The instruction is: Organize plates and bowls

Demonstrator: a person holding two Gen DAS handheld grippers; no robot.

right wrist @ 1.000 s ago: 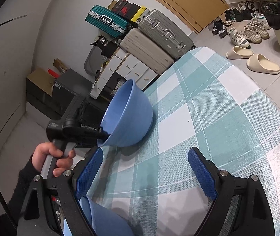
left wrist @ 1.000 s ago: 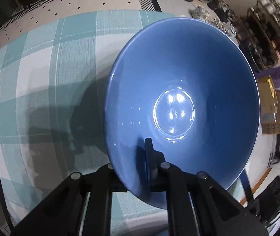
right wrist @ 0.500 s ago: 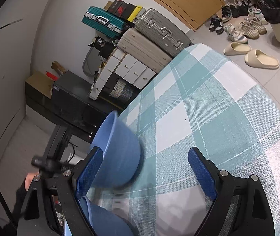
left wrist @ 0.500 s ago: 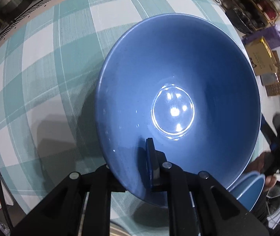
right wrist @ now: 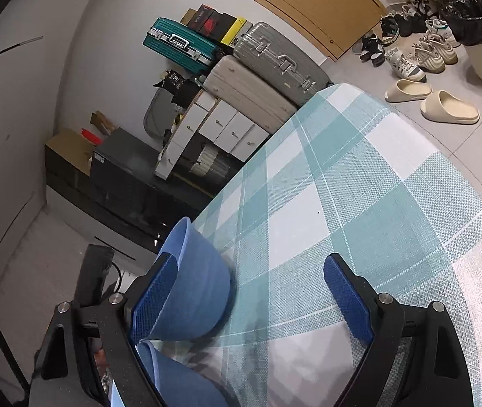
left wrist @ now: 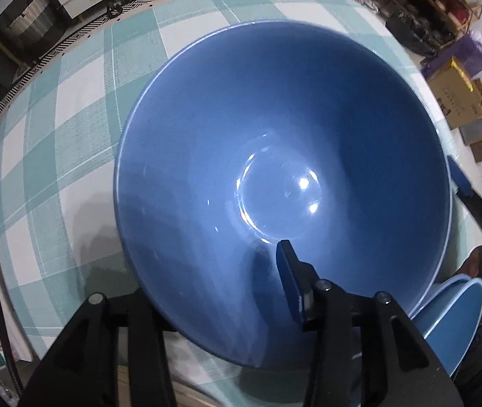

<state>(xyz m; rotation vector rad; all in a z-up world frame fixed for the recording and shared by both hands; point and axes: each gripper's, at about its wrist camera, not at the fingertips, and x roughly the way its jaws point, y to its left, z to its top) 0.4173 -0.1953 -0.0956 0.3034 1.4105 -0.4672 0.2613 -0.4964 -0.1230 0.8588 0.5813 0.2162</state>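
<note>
As the left tongs let go, the big blue bowl sits near the bench edge.
Their jaws are opening, with the bowl's rim between them, so lift them straight up and don't bump it. The right tongs wait wide open, holding nothing, next to a second blue bowl.

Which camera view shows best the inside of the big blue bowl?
The left wrist view: the blue bowl fills it, open side toward the camera, down to its shiny bottom. The right wrist view shows only its outer wall, behind the right gripper's left finger.
</note>
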